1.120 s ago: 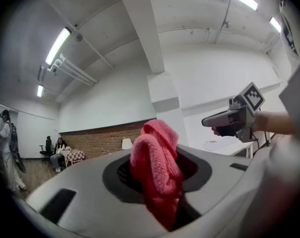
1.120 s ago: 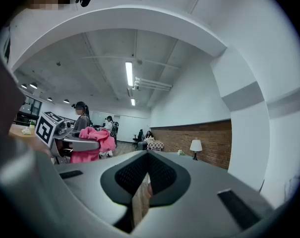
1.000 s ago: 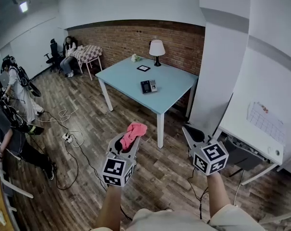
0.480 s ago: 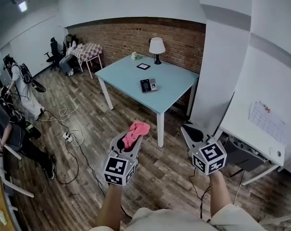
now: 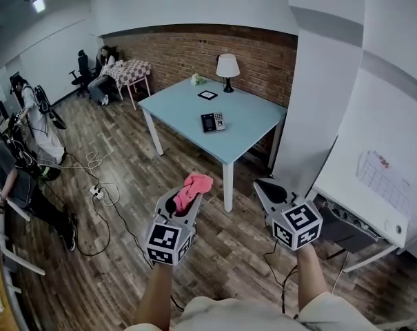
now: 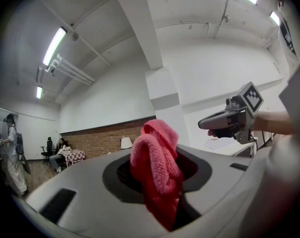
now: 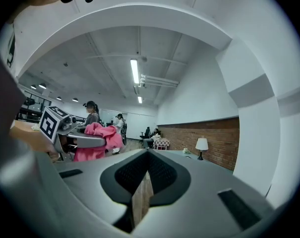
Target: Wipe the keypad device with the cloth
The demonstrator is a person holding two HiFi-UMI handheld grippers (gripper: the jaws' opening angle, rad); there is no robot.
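Note:
The keypad device (image 5: 213, 122) is a small black unit with a pale keypad, lying on the light blue table (image 5: 180, 105) across the room. My left gripper (image 5: 185, 197) is held over the wooden floor, short of the table, shut on a bunched pink cloth (image 5: 193, 185). The cloth (image 6: 157, 167) bulges up and out from between the jaws in the left gripper view. My right gripper (image 5: 267, 189) hangs level with it to the right. Its jaws are opening, with a thin gap and nothing between them (image 7: 146, 170).
A white lamp (image 5: 227, 66), a small dark frame (image 5: 207, 95) and a white item (image 5: 196, 81) stand on the table's far side. A white column (image 5: 311, 81) and a white desk (image 5: 373, 192) lie to the right. People (image 5: 39, 126) and floor cables (image 5: 101, 195) are at left.
Both grippers stay in almost the same place in front of me, the cloth still held. A person at the left has shifted a little.

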